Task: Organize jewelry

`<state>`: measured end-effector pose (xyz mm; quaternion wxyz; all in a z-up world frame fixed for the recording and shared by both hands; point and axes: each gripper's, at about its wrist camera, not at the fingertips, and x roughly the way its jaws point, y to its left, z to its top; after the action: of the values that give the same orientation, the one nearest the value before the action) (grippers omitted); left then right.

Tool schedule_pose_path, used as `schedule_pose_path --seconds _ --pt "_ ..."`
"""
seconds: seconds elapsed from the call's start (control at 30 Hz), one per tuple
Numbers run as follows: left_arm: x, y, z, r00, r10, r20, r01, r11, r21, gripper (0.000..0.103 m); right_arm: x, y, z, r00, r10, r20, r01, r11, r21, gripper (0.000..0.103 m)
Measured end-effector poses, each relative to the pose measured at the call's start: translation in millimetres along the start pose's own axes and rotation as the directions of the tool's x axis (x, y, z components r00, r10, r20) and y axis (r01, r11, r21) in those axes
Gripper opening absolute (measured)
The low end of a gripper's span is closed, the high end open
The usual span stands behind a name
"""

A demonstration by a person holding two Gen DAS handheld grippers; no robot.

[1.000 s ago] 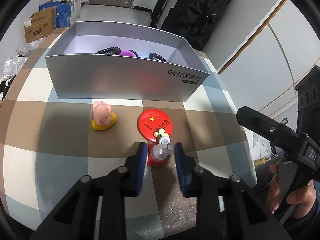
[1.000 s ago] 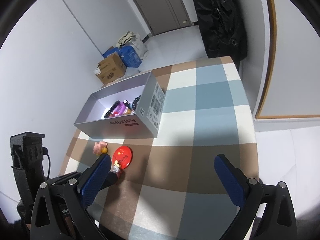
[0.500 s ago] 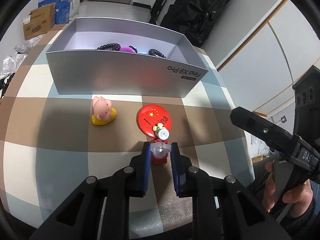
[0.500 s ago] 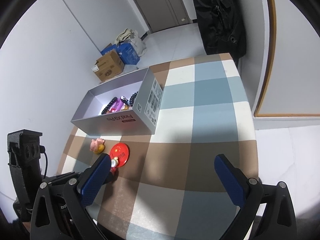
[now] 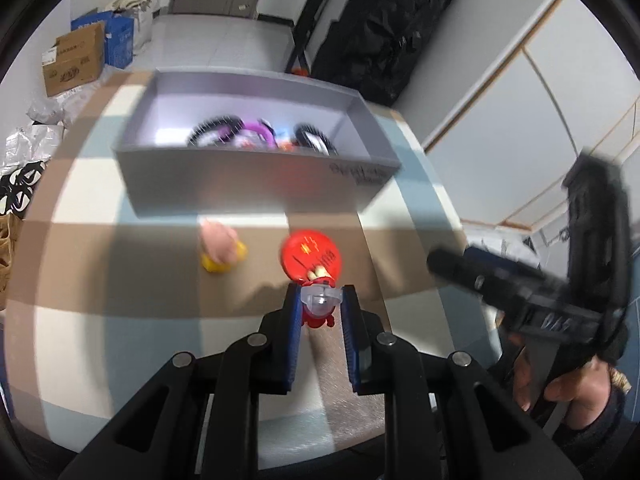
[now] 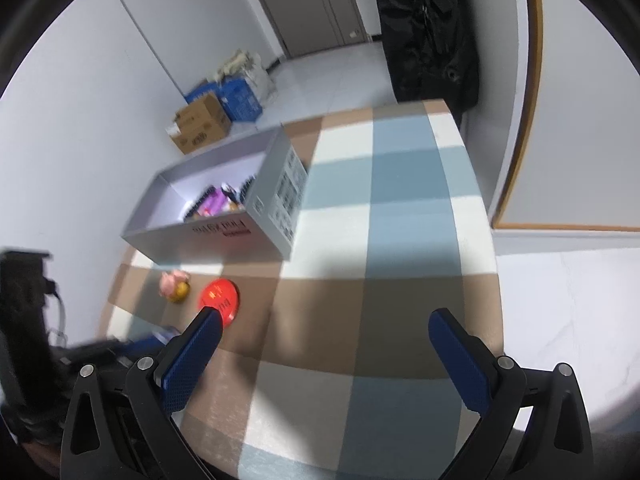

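My left gripper [image 5: 320,302] is shut on a small red figurine [image 5: 319,309] with a clear cap, lifted a little off the checked cloth. Just beyond it lies a round red badge [image 5: 311,254] [image 6: 219,297], and to its left a pink pig toy on a yellow base [image 5: 219,249] [image 6: 173,285]. The open grey box [image 5: 248,184] [image 6: 224,236] holds dark bead bracelets [image 5: 214,128] and a purple piece [image 5: 262,133]. My right gripper [image 6: 324,332] hangs open over the cloth with nothing between its fingers; in the left wrist view it shows at the right, held by a hand [image 5: 556,384].
A checked tablecloth [image 6: 400,240] covers the table, whose right edge falls to a pale floor. Cardboard and blue boxes [image 6: 216,116] stand by the far wall. A black bag [image 5: 384,32] hangs behind the grey box.
My left gripper's jaws closed on the red figurine and lifted it slightly toward the box. The right gripper's view tilted a little; its jaws stayed wide.
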<state>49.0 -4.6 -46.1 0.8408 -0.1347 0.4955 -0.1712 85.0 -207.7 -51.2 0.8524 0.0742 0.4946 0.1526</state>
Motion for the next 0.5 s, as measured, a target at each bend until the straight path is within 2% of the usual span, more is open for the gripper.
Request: schedule_pose_path --seconds 0.17,0.27,0.4,0.5 --pt "-24.2 26.8 9.5 0.997 0.004 0.082 0.004 0.994 -0.105 0.014 3.2 7.0 -1.8 0.999 0.034 -0.015 -0.034 0.999 0.001 0.103" --pt "-36.9 41.6 11.5 0.992 0.02 0.128 0.001 0.987 -0.164 0.014 4.8 16.7 -3.8 1.0 0.025 -0.018 -0.025 0.999 -0.026 0.103" --pt "-37.3 50.0 18.1 0.988 0.033 0.149 -0.004 0.982 -0.191 0.014 9.1 38.3 -7.2 0.999 0.044 -0.026 -0.046 0.994 -0.098 0.103" --pt "-33.8 52.9 18.8 0.987 0.068 0.146 -0.037 0.978 -0.206 0.014 15.2 52.6 -10.2 0.997 0.06 -0.042 -0.066 0.988 -0.141 0.097"
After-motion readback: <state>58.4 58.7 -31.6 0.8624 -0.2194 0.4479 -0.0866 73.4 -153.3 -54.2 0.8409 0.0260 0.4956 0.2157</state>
